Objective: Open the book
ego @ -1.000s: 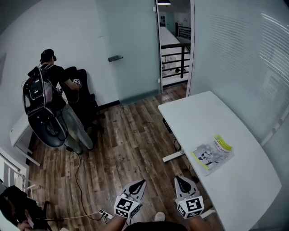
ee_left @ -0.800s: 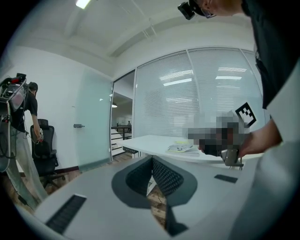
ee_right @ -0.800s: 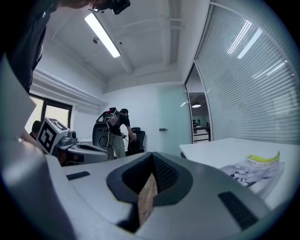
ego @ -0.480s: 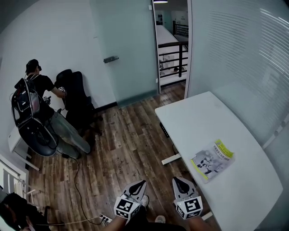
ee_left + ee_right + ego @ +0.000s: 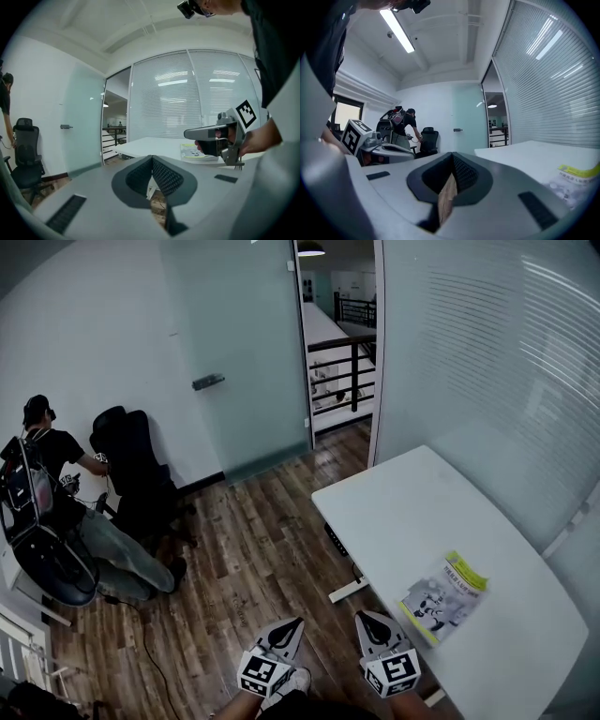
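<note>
approaching stage: both grippers hang low over the wood floor (image 5: 244, 549), short of the counter (image 5: 412, 512)

left gripper (image 5: 291, 624): fingers (image 5: 138, 176) pressed together tip to tip, nothing between them

right gripper (image 5: 367, 619): fingers (image 5: 465, 174) likewise closed and empty; only floor shows through the slit under the tips

book (image 5: 442, 596): lies flat and closed on the counter, near the edge facing the person, yellow-green strip at its far end; it sits to the right of the right gripper, apart from both

judgement on the step: task not begun, cover down. to do it well, bring both grippers over the counter edge first, then part the fingers of one before it gets to the cover. a thin soft cover on a smooth top will likely slide if pushed from the side, so one gripper should press down near the spine while the other catches the free edge of the cover and lifts it over in an arc

which long edge is the spine i cannot tell from here; check before committing

aside: a person (image 5: 47, 470) stands by a black chair (image 5: 131, 474), well apart from the work
</note>
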Motion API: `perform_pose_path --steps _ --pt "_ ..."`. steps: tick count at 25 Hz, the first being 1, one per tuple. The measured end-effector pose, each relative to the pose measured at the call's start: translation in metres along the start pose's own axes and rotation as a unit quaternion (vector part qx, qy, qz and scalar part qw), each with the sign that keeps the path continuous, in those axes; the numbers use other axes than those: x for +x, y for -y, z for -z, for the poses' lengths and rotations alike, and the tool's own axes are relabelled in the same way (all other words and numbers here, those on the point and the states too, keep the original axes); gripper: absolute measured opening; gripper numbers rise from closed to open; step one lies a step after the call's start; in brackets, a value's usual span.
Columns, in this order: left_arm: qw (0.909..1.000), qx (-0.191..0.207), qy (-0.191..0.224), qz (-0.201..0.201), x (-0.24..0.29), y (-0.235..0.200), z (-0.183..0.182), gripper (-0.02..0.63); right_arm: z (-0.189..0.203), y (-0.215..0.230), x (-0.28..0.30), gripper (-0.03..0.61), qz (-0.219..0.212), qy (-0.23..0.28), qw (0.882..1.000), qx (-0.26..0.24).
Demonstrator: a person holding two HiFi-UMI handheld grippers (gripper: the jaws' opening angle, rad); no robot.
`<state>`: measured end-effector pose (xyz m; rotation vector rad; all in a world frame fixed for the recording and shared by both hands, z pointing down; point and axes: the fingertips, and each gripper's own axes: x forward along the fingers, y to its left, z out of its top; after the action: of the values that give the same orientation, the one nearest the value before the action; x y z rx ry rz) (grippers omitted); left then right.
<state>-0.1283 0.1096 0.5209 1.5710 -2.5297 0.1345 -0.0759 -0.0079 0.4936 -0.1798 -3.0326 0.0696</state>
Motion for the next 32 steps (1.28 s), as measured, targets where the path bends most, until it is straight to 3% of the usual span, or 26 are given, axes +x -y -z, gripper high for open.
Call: perform_pose_path --steps 6,17,27,32 --pt "0.9991 0.009 0.0 0.041 0.033 -0.035 -0.01 0.017 -0.008 0.003 0.034 0.005 0.018 -0.008 0.999 -0.032" --pt "0.991 0.02 0.005 0.132 0.085 -0.058 -0.013 0.017 -0.009 0.042 0.058 0.005 0.124 0.0 0.992 -0.015" --pt "0.975 0.037 0.001 0.219 0.135 -0.025 -0.019 0.017 -0.01 0.077 0.023 0.005 0.212 -0.005 0.977 -0.012" --pt "0.9691 0.038 -0.007 0.244 0.167 0.0 -0.02 0.017 -0.002 0.109 0.012 0.005 0.248 -0.014 0.969 -0.008"
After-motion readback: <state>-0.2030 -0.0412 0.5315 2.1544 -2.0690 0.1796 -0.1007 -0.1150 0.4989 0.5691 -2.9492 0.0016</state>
